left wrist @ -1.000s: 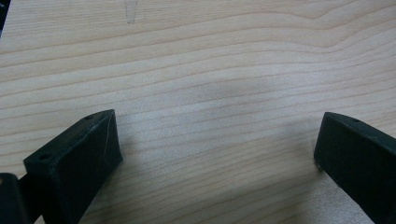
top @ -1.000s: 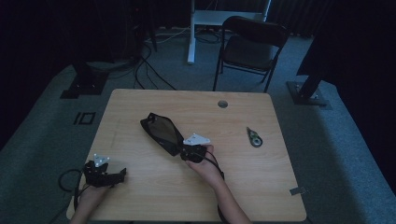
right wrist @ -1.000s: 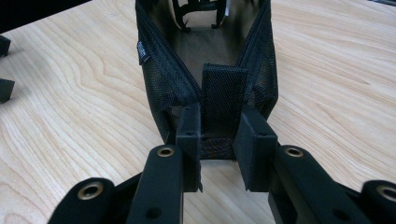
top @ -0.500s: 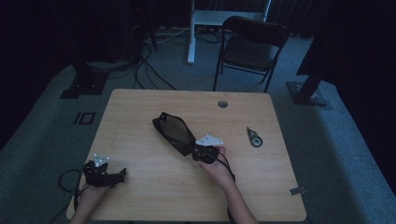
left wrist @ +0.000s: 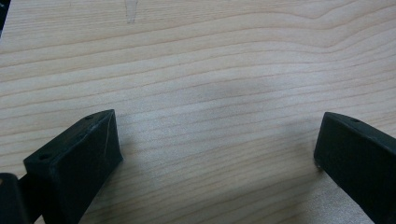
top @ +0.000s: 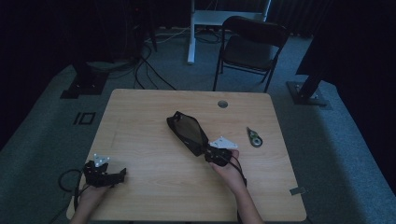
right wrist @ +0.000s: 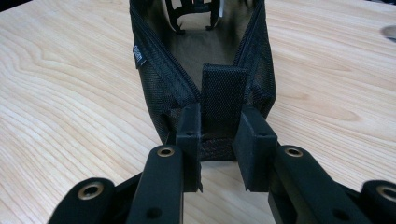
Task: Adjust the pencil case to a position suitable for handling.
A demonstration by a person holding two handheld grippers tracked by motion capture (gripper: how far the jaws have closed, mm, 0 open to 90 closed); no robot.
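A black mesh zip pouch (top: 187, 131) lies open on the wooden table (top: 140, 116), near its middle. My right gripper (top: 211, 153) is shut on the pouch's near end. In the right gripper view the pads (right wrist: 190, 135) pinch a black fabric tab (right wrist: 223, 98) at the pouch's (right wrist: 159, 79) end, and the open zip runs away from me. My left gripper (top: 122, 175) rests near the table's front left corner. Its jaws stand wide apart over bare wood (left wrist: 210, 93), with nothing between them.
A small tape dispenser (top: 255, 137) lies right of the pouch. A round cable hole (top: 222, 103) sits near the table's far edge. A folding chair (top: 250, 46) stands behind the table, with cables on the floor at the left.
My right gripper has slid to the right across the table, dragging the pouch with it. The left gripper has stayed where it was.
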